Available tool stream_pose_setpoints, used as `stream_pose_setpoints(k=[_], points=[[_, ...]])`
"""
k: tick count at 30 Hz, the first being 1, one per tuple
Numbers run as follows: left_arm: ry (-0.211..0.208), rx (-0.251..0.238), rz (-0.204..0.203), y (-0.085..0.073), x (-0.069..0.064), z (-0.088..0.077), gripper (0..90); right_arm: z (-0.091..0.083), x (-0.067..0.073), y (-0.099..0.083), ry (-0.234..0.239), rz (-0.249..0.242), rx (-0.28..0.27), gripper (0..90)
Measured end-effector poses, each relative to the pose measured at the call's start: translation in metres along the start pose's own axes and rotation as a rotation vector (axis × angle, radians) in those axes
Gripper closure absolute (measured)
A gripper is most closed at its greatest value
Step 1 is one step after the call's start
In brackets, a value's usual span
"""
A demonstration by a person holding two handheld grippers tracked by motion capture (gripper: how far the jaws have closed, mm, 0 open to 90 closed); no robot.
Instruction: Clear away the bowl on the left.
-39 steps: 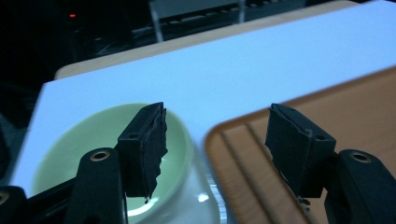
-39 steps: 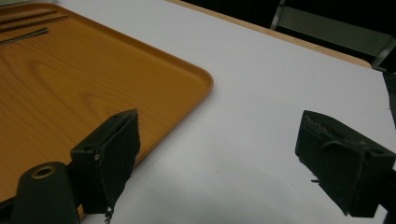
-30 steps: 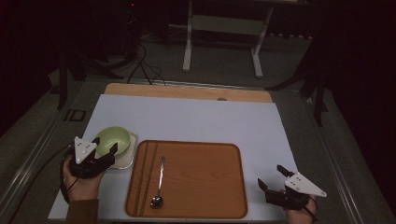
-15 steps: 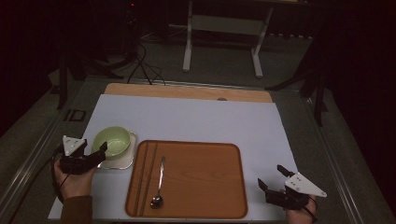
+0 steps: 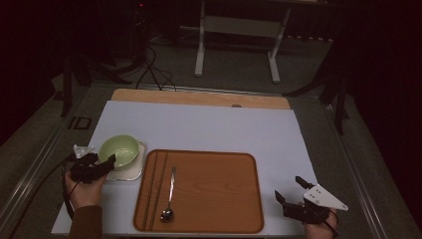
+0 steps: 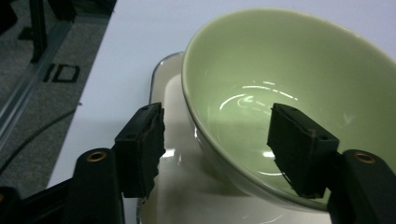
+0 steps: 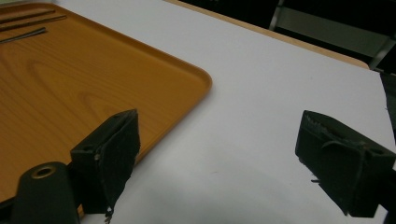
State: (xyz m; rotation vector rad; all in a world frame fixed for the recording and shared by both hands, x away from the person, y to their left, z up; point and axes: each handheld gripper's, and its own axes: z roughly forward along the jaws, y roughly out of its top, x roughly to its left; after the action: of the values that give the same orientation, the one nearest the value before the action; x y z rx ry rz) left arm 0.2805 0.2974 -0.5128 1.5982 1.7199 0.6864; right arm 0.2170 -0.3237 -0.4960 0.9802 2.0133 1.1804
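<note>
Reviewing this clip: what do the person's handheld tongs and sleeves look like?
Both tongs, left and right, are black with two blocky jaws. Each carries a pale grey three-cornered plate on top. A dark cable loops from the left one. A brown sleeve covers the left forearm.

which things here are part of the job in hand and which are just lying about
In the job:
- green bowl, its rim between the open jaws
- white plate under it
- left gripper, jaws just been closing

Lying about:
- wooden tray
- spoon on the tray
- right gripper, open over bare table
</note>
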Motion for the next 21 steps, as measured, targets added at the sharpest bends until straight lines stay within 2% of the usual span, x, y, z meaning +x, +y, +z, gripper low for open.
stream_pose_setpoints(k=[3,9,11,16,21], points=[[-0.027,0.017,-0.037,-0.001,0.002,0.001,44.5,0.0,0.0,0.0,-0.001,-0.001,0.001,13.8],[-0.038,0.099,-0.077,-0.006,0.009,0.01,59.3,-0.001,0.0,0.0,-0.003,-0.002,-0.001,13.8],[-0.063,0.106,-0.093,-0.006,0.011,0.01,64.2,-0.001,0.0,0.0,-0.003,-0.002,-0.001,13.8],[-0.091,0.11,-0.133,-0.007,0.015,0.011,74.8,-0.001,0.0,0.0,-0.002,-0.002,0.0,13.8],[-0.111,0.104,-0.159,-0.007,0.017,0.01,77.3,0.0,0.0,0.0,0.001,-0.004,0.0,13.8]])
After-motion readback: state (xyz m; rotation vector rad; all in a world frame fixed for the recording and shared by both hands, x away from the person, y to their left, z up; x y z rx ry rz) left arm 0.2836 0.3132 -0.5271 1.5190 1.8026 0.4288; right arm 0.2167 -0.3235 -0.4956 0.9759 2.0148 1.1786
